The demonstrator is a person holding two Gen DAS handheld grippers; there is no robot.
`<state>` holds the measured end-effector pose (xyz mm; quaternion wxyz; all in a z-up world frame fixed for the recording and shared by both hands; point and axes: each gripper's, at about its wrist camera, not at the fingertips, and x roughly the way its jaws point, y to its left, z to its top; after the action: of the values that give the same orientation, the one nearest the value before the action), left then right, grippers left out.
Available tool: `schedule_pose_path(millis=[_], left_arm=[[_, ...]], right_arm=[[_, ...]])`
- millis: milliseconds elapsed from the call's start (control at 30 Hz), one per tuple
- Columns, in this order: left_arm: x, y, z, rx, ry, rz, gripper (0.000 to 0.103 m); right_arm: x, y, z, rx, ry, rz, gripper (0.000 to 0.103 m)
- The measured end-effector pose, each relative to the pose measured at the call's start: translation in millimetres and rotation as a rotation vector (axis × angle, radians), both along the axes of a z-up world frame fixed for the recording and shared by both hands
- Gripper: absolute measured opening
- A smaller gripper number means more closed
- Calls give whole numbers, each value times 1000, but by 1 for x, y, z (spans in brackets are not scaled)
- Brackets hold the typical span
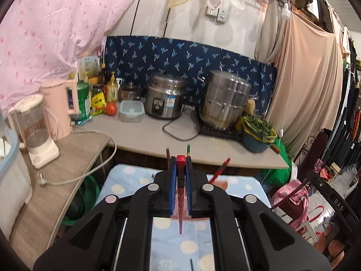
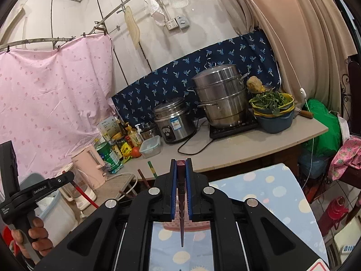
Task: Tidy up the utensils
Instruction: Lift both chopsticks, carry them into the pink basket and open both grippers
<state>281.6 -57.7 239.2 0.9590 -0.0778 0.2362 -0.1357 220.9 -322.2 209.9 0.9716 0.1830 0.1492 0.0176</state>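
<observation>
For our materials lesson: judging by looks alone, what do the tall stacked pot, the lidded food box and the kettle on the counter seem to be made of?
Tall stacked pot: probably stainless steel, a bright silvery skin with soft reflections.
Food box: likely clear plastic, see-through walls under a pale blue-rimmed lid.
Kettle: apparently pink plastic outside, smooth and matte; its inside is hidden.
</observation>
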Motion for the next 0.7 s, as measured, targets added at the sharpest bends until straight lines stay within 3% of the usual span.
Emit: schedule_pose_path(millis=[333, 700], left_arm=[[61, -23, 35, -2, -79, 33, 7], [105, -47, -3, 10, 1, -2, 7]], right_arm=[[69, 1, 38, -13, -63, -12, 7], [126, 16, -11, -3, 42, 31, 7]])
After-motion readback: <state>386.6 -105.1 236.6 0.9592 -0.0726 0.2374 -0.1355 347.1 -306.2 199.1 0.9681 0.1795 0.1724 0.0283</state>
